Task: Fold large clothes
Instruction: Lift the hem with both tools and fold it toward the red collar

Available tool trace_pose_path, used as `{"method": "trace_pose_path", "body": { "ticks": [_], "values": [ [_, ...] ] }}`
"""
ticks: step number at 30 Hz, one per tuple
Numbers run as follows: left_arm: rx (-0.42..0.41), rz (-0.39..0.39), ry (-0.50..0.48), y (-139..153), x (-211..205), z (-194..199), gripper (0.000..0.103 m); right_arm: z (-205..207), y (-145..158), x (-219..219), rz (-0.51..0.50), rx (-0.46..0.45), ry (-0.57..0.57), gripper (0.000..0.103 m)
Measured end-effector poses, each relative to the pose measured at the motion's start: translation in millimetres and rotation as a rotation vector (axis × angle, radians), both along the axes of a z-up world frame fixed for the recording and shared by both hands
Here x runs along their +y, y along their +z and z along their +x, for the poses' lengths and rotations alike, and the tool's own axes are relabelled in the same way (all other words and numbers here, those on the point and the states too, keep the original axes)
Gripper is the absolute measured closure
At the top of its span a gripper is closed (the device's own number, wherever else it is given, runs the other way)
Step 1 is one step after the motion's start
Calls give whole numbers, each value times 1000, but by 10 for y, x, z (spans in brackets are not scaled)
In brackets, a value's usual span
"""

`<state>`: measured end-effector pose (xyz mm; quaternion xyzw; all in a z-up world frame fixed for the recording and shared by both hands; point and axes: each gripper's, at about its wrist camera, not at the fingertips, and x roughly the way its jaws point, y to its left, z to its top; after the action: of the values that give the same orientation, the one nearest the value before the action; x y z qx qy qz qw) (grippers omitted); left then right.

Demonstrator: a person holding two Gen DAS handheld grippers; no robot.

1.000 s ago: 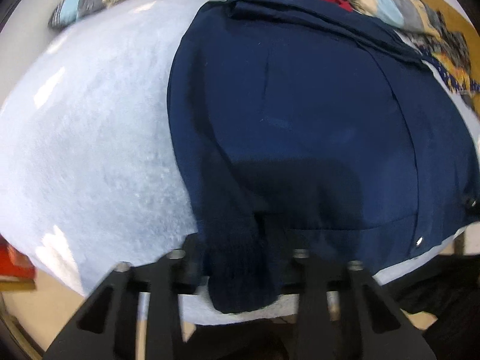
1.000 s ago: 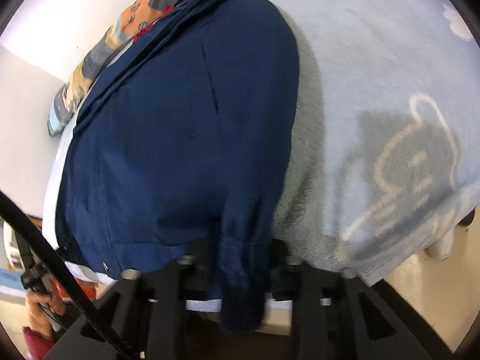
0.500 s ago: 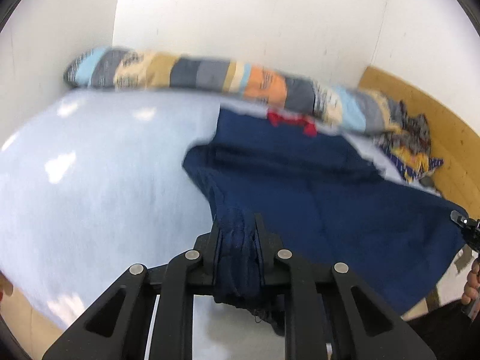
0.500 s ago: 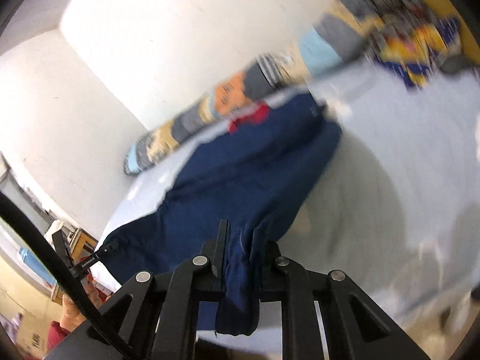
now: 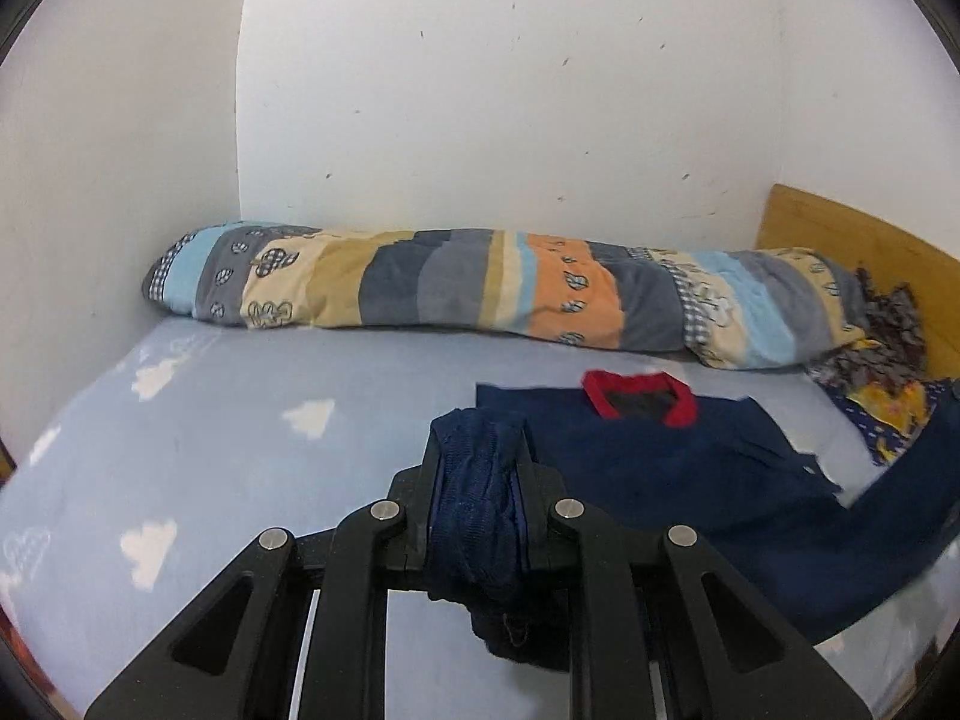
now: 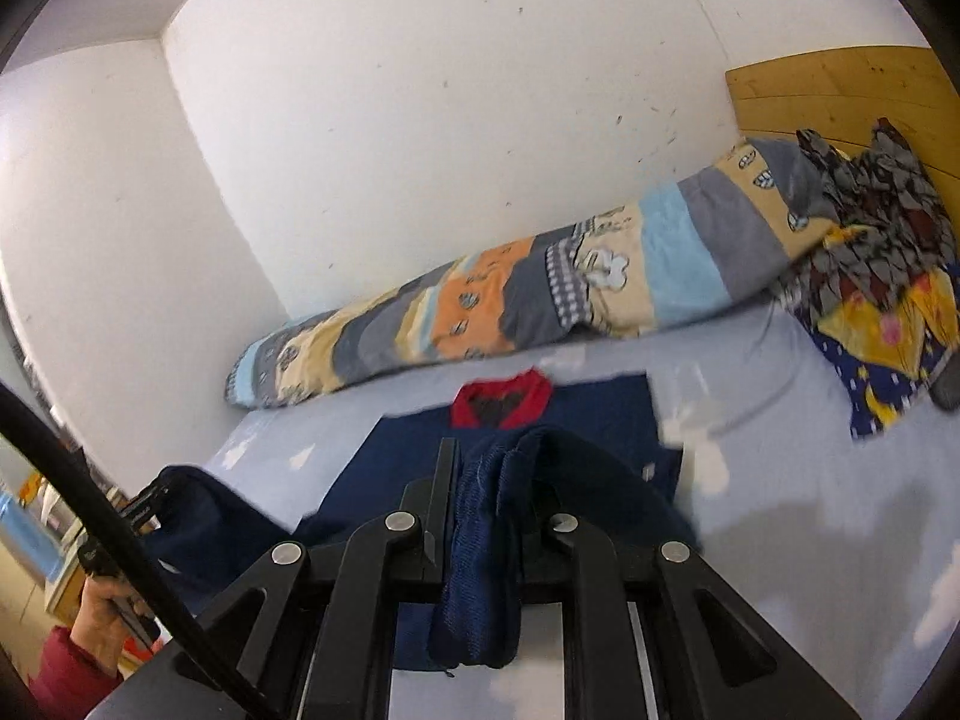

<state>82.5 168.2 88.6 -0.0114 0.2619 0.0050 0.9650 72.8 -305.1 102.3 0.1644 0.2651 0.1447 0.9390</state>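
Two grippers each clamp a bunched navy hem: your left gripper has its jaws drawn narrow on a wad of the navy garment, and your right gripper grips another wad of the same cloth in the same manner; in both wrist views the fabric fills the gap between the fingers and hangs down below them.

Compared with one second ago, both cameras have tilted up from a close, downward view of the garment spread flat; the white wall and the far side of the bed now fill the upper field, and the held edges are raised off the light blue bedsheet; the grip on each wad is unchanged across the interval.

No container appears in either view.

Outward from the jaws, the garment's body lies on the bedsheet with its red collar toward the wall; in the left wrist view the cloth sweeps up to the right edge of frame; in the right wrist view it sags leftward toward your left hand, which holds the other handle. Beyond the collar, a long striped bolster pillow lies along the wall; at its right end a patterned cloth heap rests against the wooden headboard.
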Motion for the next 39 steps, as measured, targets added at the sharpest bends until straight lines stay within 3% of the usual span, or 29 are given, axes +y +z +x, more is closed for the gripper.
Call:
{"method": "trace_pose_path", "body": {
  "ticks": [6, 10, 13, 14, 16, 17, 18, 21, 22, 23, 28, 32, 36, 39],
  "values": [
    [117, 15, 29, -232, -36, 1187, 85, 1174, -221, -174, 19, 79, -61, 89],
    [236, 20, 35, -696, -37, 2081, 84, 1996, -653, -248, 13, 163, -98, 89],
    [365, -17, 44, -1158, -16, 2710, 79, 2675, -1146, -326, 48, 283, -138, 88],
    [411, -43, 54, -1297, 16, 2879, 72, 2842, -1299, -361, 67, 329, -150, 87],
    [495, -114, 87, -1520, 125, 3115, 66, 3152, -1706, -517, 199, 422, -178, 72],
    [520, -178, 98, -1605, 215, 3190, 63, 3230, -1834, -568, 242, 457, -186, 58],
    [529, -246, 93, -1650, 305, 3222, 62, 3291, -1955, -639, 274, 489, -214, 54],
    [522, -389, 67, -1620, 564, 3226, 52, 3283, -2073, -837, 398, 472, -217, 54],
    [493, -373, 89, -1565, 621, 3187, 36, 3262, -2056, -887, 411, 464, -212, 54],
    [458, -345, 117, -1499, 674, 3140, 28, 3218, -1998, -916, 407, 443, -211, 54],
    [342, -288, 143, -1221, 835, 2991, 27, 3088, -1626, -842, 358, 337, -167, 54],
    [297, -200, 44, -1140, 525, 2850, 27, 3107, -1498, -776, 365, 307, -153, 52],
    [256, -61, -133, -1278, -51, 2727, 26, 3108, -1617, -880, 495, 334, -170, 36],
    [309, 46, -154, -1595, -333, 2778, 26, 3134, -1811, -1041, 601, 390, -206, 36]
  ]
}}
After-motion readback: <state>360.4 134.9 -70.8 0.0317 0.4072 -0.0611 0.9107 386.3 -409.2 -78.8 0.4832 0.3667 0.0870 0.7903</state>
